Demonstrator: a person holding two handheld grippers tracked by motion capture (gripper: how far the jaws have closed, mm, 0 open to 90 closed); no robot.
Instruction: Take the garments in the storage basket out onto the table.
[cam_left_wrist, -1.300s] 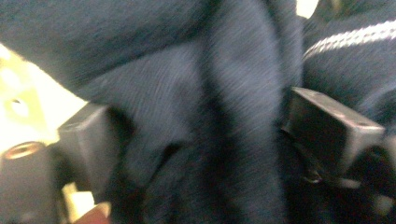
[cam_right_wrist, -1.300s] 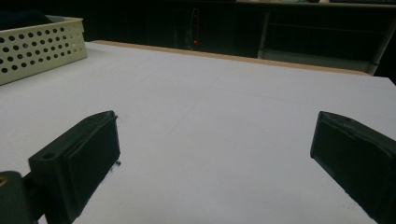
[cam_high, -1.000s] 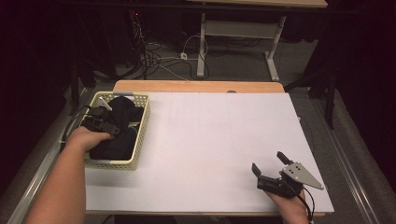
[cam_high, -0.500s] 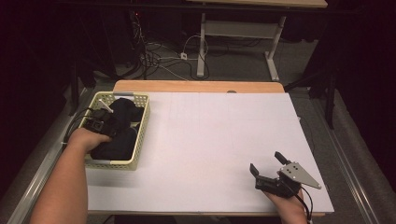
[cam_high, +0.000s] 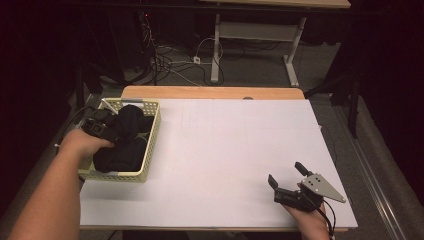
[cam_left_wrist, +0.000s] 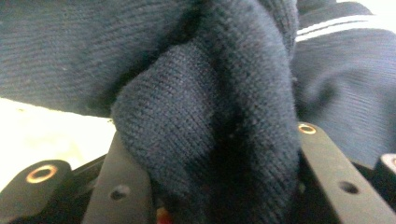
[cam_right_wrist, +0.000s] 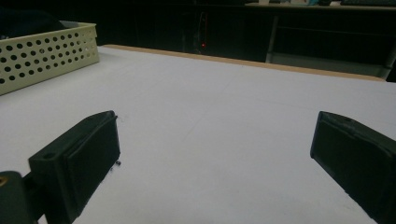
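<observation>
Left gripper (cam_high: 107, 129) has just been closing its jaws and now pinches a fold of dark knitted cloth (cam_left_wrist: 210, 116) over the one yellow basket (cam_high: 150, 145), which holds a heap of that cloth. Far from the basket, the right gripper (cam_high: 286, 176) rests on the white table (cam_high: 225, 145), jaws wide, nothing between them.

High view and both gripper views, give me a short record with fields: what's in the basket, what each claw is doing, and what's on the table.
basket: pale yellow perforated basket at the table's left edge, holding dark clothes
held item: dark navy knit garment, bunched between the jaws
left claw: left claw over the basket, its jaws have just been closing and now pinch the garment
right claw: right claw open, nothing between the jaws, low over the table's near right corner
table: white table, bare in the middle
</observation>
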